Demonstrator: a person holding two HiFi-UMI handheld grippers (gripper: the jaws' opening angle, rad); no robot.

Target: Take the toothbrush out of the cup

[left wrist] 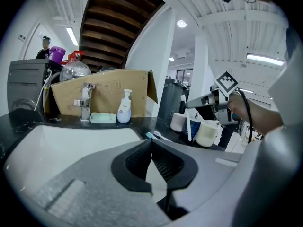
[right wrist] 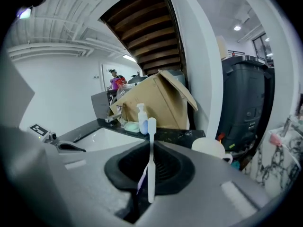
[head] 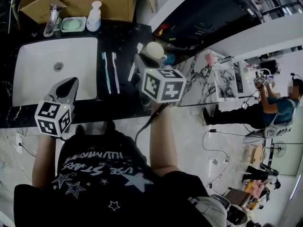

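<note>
Right gripper view: found the right tool [right wrist: 150, 145] clamped on a white toothbrush [right wrist: 151, 167] — held upright between the pads, head above the tool's tip, handle end down over the tool's body. Noted a cream cup [right wrist: 210, 149] just right of the tool and a little beyond its tip; toothbrush clear of it. Straight beyond the tip: pump bottle [right wrist: 141, 118], soap dish [right wrist: 132, 126], opened cardboard box [right wrist: 158, 103]. Left of the tool: white sink [right wrist: 102, 138] set in the dark desk [right wrist: 177, 135].

Left gripper view: found the left tool [left wrist: 152, 142] closed tip to tip, empty. Beyond its tip, the sink; off to its right, the right tool with the toothbrush hanging near the cup.

Head view: logged a teal toothbrush [head: 106, 72] and a purple toothbrush [head: 115, 72] — flat on the desk, side by side, between the two tools and nearer the right one. Left tool low over the sink's near edge.
</note>
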